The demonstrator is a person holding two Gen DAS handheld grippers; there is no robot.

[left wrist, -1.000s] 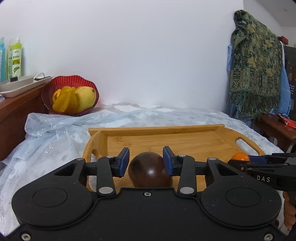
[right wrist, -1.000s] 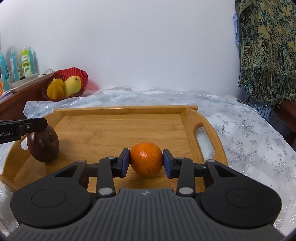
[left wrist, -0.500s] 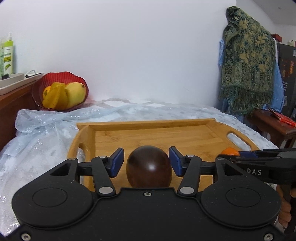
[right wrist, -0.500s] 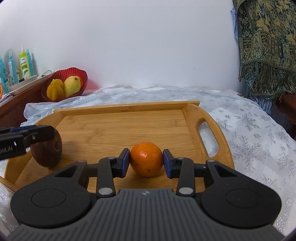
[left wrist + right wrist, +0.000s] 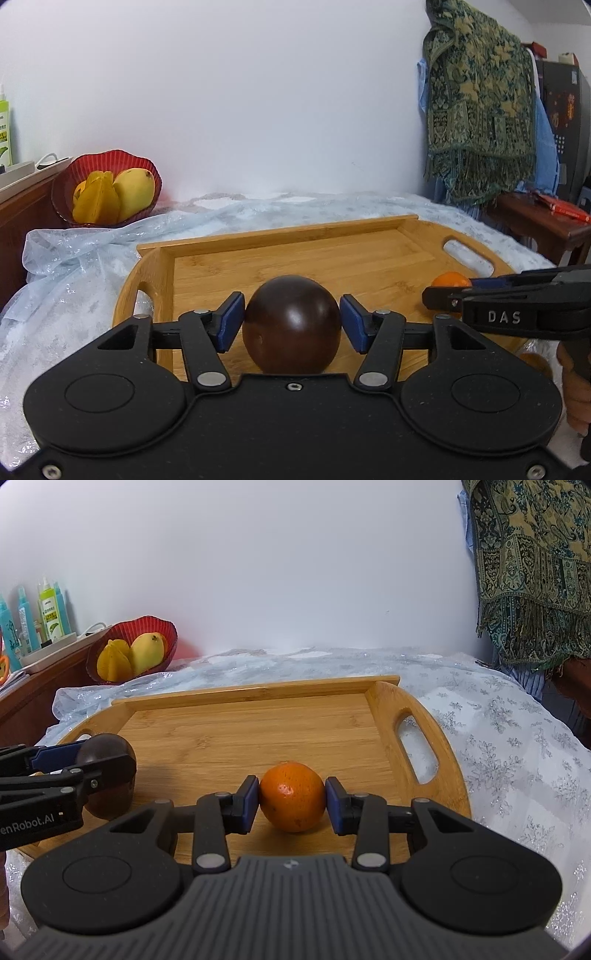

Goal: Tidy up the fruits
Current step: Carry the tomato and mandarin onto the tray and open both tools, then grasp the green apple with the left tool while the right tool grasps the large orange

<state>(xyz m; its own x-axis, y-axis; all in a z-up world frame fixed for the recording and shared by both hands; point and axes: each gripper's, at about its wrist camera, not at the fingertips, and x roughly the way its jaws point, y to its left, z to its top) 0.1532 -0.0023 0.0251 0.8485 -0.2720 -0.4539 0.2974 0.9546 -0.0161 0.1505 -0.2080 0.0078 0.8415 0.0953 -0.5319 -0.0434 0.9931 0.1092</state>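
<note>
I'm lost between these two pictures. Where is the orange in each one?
Left wrist view: the orange peeks out at the right edge of the wooden tray, mostly hidden behind the other tool.
Right wrist view: it sits low in the centre, between the blue pads.
Shared landmark: the red fruit bowl, far left by the wall.

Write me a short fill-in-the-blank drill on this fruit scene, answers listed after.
1. The round orange fruit sits between the right tongs on the wooden ____.
2. The red scalloped bowl holds ____ fruit.
3. The glossy dark brown round fruit lies between the opening ____ tongs, their blue pads just clear of it.

Answers: tray; yellow; left
</note>
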